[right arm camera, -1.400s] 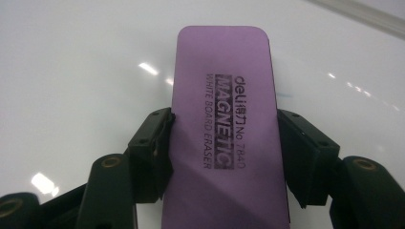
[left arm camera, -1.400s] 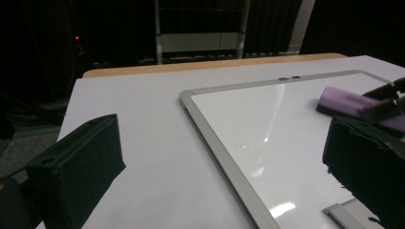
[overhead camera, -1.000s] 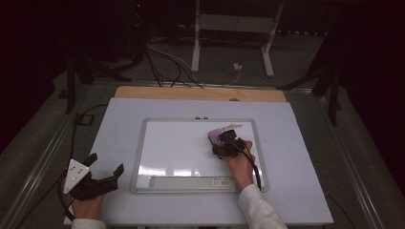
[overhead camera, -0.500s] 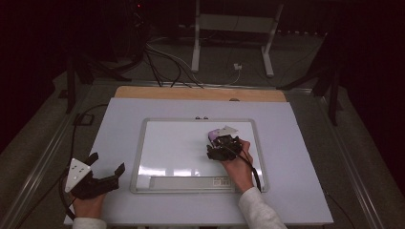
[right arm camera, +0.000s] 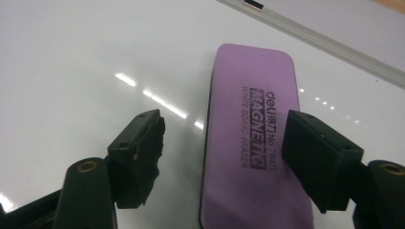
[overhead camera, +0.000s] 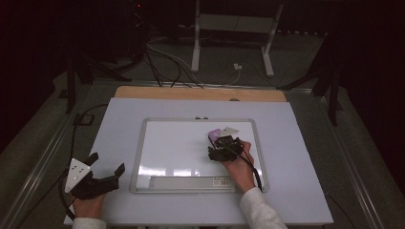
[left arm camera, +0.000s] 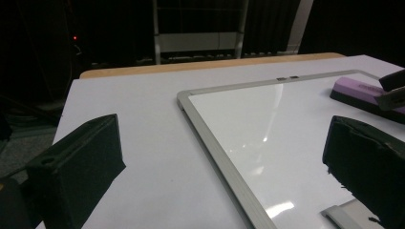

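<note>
- Over on the left, the left gripper (overhead camera: 98, 177) sits spread and empty on the white table cover (overhead camera: 119, 119), just off the whiteboard (overhead camera: 172, 143) frame (idle, but its cable could snag if it swings in).
- Mid-board now: the purple eraser (right arm camera: 253, 143) lies flat on the whiteboard's right half, near the top edge.
- The right gripper (right arm camera: 224, 157) straddles it, jaws having just been opening, pads clear of its sides, so nothing is pinched.
- Risk: close off-centre and the eraser skates across that glossy surface, or one pad rides over the top.
</note>
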The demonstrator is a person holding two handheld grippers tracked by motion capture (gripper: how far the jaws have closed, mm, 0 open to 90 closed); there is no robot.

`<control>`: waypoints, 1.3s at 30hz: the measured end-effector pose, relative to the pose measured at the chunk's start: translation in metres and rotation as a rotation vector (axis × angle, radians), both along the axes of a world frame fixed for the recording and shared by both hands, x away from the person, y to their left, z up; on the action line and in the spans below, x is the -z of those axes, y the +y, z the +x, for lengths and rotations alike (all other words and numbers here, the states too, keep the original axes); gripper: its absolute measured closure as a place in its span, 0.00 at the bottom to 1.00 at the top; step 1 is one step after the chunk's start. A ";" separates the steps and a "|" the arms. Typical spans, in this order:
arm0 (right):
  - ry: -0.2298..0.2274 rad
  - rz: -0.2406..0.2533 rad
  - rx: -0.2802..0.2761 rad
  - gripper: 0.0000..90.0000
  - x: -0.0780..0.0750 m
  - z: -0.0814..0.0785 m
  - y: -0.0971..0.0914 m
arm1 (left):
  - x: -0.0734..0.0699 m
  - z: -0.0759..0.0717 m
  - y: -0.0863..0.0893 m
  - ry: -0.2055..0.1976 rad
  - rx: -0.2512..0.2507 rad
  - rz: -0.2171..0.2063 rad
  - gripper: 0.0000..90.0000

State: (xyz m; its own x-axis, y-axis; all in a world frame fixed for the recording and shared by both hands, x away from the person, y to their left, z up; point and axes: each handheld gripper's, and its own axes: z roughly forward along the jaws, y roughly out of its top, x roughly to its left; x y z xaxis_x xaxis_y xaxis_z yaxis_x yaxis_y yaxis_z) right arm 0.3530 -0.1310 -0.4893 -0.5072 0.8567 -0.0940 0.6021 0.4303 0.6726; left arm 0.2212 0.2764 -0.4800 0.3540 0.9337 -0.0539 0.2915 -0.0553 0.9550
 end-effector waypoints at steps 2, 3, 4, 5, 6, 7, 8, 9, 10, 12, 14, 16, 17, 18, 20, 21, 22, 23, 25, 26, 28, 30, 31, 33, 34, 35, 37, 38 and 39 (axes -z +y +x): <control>0.008 0.014 0.002 0.33 -0.001 0.001 -0.002 | 0.000 0.000 0.000 0.003 0.000 0.002 0.01; 0.011 0.017 0.001 0.32 -0.001 0.002 -0.003 | 0.000 0.000 0.000 0.002 0.000 0.000 0.01; 0.010 0.015 0.001 0.32 -0.001 0.002 -0.003 | 0.000 0.000 0.000 0.001 0.000 0.000 0.01; 0.008 0.009 0.005 0.31 -0.001 0.002 -0.003 | 0.000 0.000 0.000 0.001 0.001 0.003 0.01; 0.007 0.008 0.006 0.30 -0.001 0.003 -0.004 | 0.000 0.000 0.000 0.000 0.001 0.001 0.01; 0.009 0.009 0.011 0.30 -0.001 0.003 -0.005 | 0.000 0.000 0.000 0.000 0.001 0.000 0.01; 0.008 0.009 0.015 0.30 -0.001 0.004 -0.006 | 0.000 0.000 0.000 0.000 0.001 0.000 0.01; 0.007 0.009 0.016 0.30 -0.001 0.005 -0.007 | 0.000 0.000 0.000 0.000 0.000 -0.001 0.01; 0.008 0.007 0.021 0.30 -0.001 0.005 -0.008 | 0.000 0.000 0.000 0.001 0.000 -0.001 0.01; 0.009 -0.004 0.028 0.30 -0.001 0.007 -0.010 | 0.000 0.000 0.001 0.001 -0.001 -0.001 0.01; 0.009 -0.011 0.034 0.34 -0.001 0.008 -0.012 | 0.000 0.000 0.000 0.000 0.000 -0.001 0.01; 0.007 -0.018 0.044 0.38 -0.002 0.009 -0.014 | 0.000 0.000 0.000 0.001 0.000 -0.001 0.01; 0.006 -0.022 0.049 0.41 -0.002 0.009 -0.014 | 0.001 0.000 0.000 0.002 0.000 0.000 0.01; 0.005 -0.034 0.055 0.43 -0.002 0.010 -0.015 | 0.001 0.000 0.000 0.002 0.000 0.000 0.01; 0.019 -0.041 0.073 0.44 -0.001 0.012 -0.017 | 0.001 0.000 0.000 0.003 0.001 0.000 0.01; 0.030 -0.037 0.078 0.45 0.000 0.013 -0.019 | 0.001 0.000 0.000 0.002 0.000 0.000 0.01; 0.036 -0.034 0.086 0.48 0.002 0.013 -0.020 | 0.001 0.000 0.000 0.001 0.000 0.000 0.01; 0.032 -0.038 0.094 0.50 0.002 0.013 -0.021 | 0.001 0.000 0.000 0.001 0.000 0.000 0.01; 0.025 -0.031 0.095 0.58 0.002 0.013 -0.022 | 0.001 0.000 0.000 0.002 0.000 0.000 0.01; 0.020 -0.030 0.098 0.62 0.001 0.012 -0.022 | 0.001 0.000 0.000 0.003 0.000 0.000 0.01; 0.009 -0.019 0.095 0.69 -0.001 0.012 -0.023 | 0.001 0.000 0.000 0.002 0.000 0.001 0.01; -0.007 -0.017 0.102 0.70 -0.003 0.011 -0.023 | 0.001 0.000 0.000 0.002 -0.001 0.001 0.01; -0.017 -0.018 0.108 0.70 -0.004 0.011 -0.024 | 0.001 0.000 0.000 0.002 -0.001 0.000 0.01; -0.024 -0.010 0.119 0.70 -0.006 0.011 -0.026 | 0.001 0.000 0.001 0.001 -0.002 -0.001 0.01; -0.025 -0.004 0.123 0.70 -0.006 0.012 -0.027 | 0.001 0.000 0.001 0.001 -0.002 -0.001 0.01; -0.020 0.000 0.124 0.70 -0.006 0.012 -0.028 | 0.001 0.000 0.001 0.001 -0.001 0.000 0.01; -0.021 -0.002 0.129 0.70 -0.006 0.013 -0.029 | 0.000 0.000 0.001 0.001 -0.002 0.001 0.01; -0.024 -0.003 0.133 0.70 -0.006 0.013 -0.029 | 0.000 0.000 0.001 0.001 -0.002 -0.001 0.01; -0.023 0.000 0.139 0.70 -0.006 0.013 -0.029 | 0.000 0.000 0.001 0.001 -0.002 -0.001 0.01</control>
